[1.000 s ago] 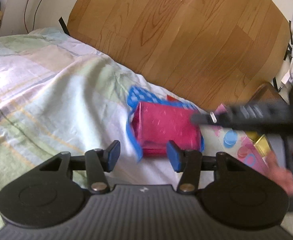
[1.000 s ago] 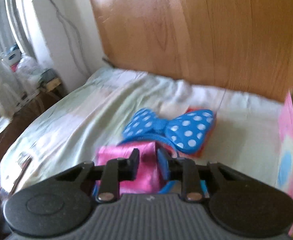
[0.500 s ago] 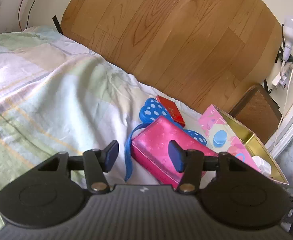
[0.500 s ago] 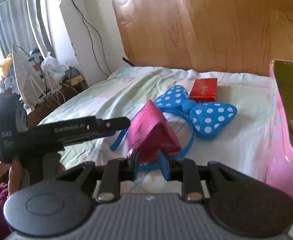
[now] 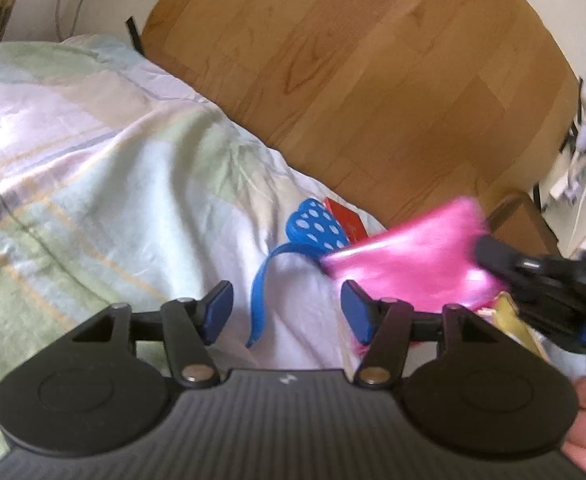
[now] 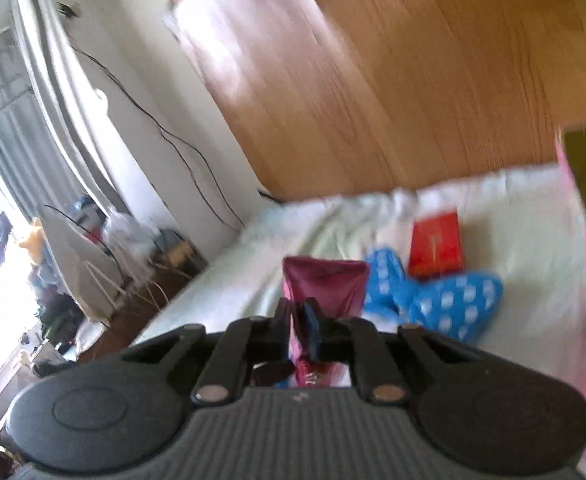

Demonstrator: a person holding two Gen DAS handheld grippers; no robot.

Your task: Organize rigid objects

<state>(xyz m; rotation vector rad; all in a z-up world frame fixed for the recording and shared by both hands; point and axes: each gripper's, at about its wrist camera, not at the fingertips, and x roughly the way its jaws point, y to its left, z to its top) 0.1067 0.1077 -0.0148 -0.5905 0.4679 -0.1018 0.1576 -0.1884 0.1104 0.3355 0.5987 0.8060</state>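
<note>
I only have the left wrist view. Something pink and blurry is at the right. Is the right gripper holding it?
Observer: Yes. The right gripper is shut on the pink pouch, pinching one edge.
Operator: What is past the pouch?
Observer: A whole blue polka-dot bow lies on the bed.
Operator: And the red box?
Observer: The red box lies flat just behind the bow.
</note>
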